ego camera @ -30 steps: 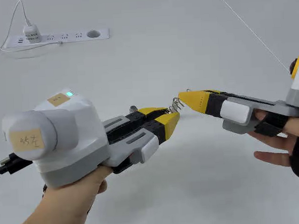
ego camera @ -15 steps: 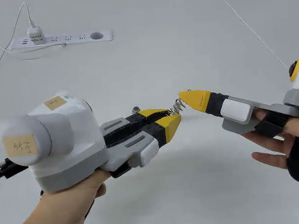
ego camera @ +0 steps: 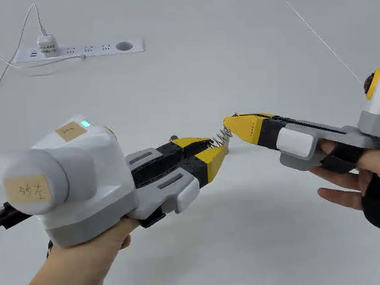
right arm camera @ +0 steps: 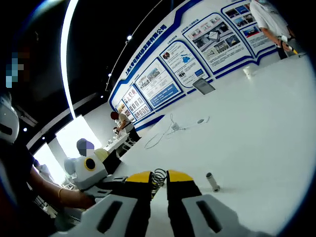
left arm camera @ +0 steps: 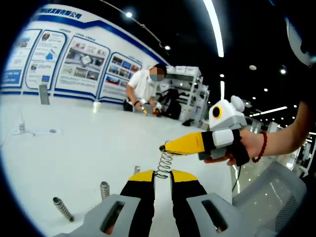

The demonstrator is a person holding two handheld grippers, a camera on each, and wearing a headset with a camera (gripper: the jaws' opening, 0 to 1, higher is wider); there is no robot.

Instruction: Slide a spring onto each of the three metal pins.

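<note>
A small metal spring point(ego camera: 223, 137) spans the gap between the two yellow-tipped grippers above the white table. My left gripper point(ego camera: 211, 155) comes in from the lower left, shut on the spring's point(left arm camera: 163, 165) lower end. My right gripper point(ego camera: 229, 123) reaches in from the right, its tip shut on the spring's point(right arm camera: 158, 177) other end. The right gripper point(left arm camera: 170, 146) also appears in the left gripper view. A metal pin point(right arm camera: 213, 182) stands on the table. Another upright pin point(left arm camera: 104, 190) and a coiled, tilted piece point(left arm camera: 63, 208) sit below the left gripper. I see no pin inside the held spring.
A white power strip point(ego camera: 79, 51) with a plugged cable lies at the far left of the table point(ego camera: 193, 66). A thin line point(ego camera: 318, 39) runs across the far right. People stand at distant benches point(left arm camera: 143, 89).
The right gripper's tip has edged slightly left, toward the left gripper. The spring stays held between both tips.
</note>
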